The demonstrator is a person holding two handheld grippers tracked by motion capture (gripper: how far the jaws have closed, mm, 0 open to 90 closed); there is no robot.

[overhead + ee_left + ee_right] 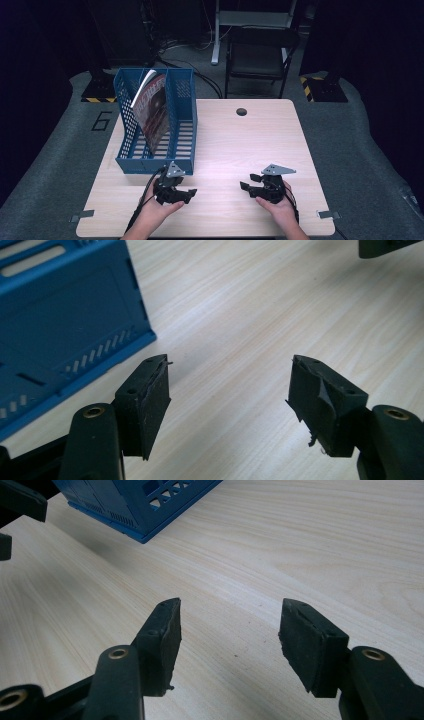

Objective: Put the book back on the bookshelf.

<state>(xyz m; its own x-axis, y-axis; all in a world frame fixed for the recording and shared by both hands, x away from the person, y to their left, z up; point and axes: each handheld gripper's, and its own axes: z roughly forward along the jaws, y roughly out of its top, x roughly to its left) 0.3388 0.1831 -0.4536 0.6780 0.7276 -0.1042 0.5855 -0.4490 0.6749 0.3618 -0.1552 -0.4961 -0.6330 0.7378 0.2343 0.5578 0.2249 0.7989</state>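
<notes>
A blue slotted file rack (181, 125) stands on the left half of the wooden table (250, 135). A magazine (152, 110) with a dark red cover leans tilted inside it. My left gripper (188, 194) rests low over the table just in front of the rack, jaws open with nothing between them. In the left gripper view the rack's front wall (60, 325) is at the upper left of the open left gripper (230, 390). My right gripper (248, 182) sits near the front right of the table, also open and empty. In the right gripper view the rack's corner (150, 505) lies beyond the right gripper (230, 630).
A round cable hole (241, 111) sits near the table's far edge. Behind the table stand a black chair (260, 55) and a white frame leg (216, 40) on the grey floor. Cables trail from both grippers toward the front edge.
</notes>
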